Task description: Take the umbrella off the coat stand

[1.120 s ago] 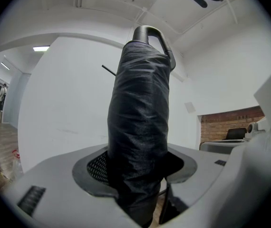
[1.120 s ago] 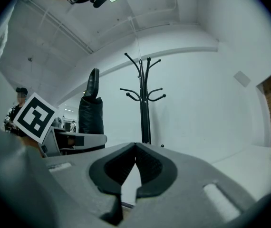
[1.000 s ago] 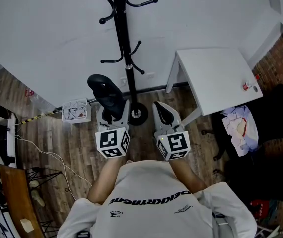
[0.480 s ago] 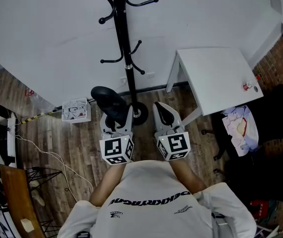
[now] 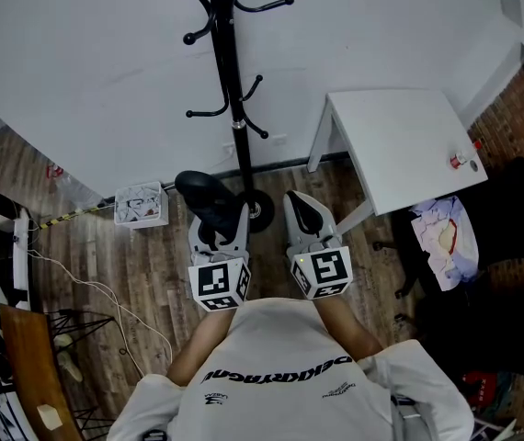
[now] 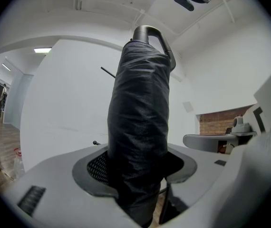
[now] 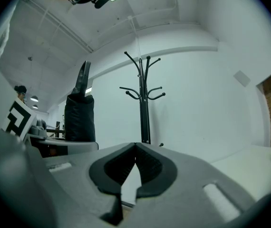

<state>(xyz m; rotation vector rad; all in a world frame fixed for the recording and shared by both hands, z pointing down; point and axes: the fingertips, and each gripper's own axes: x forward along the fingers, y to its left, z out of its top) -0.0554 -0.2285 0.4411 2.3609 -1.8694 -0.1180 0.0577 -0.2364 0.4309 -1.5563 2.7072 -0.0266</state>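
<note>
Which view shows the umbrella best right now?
The left gripper view: the umbrella stands large, clamped in the left tongs. The head view shows it foreshortened from above; the right gripper view, small at the left.

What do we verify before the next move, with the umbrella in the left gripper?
1. Left gripper fingers closed on umbrella: ok.
2. Umbrella clear of coat stand hooks: ok.
3. Umbrella folded, roughly upright in grip: ok.
4. Right gripper shut, empty: ok.
5. White table apart from umbrella: ok.
6. Grip tight enough against slipping: cannot tell.
</note>
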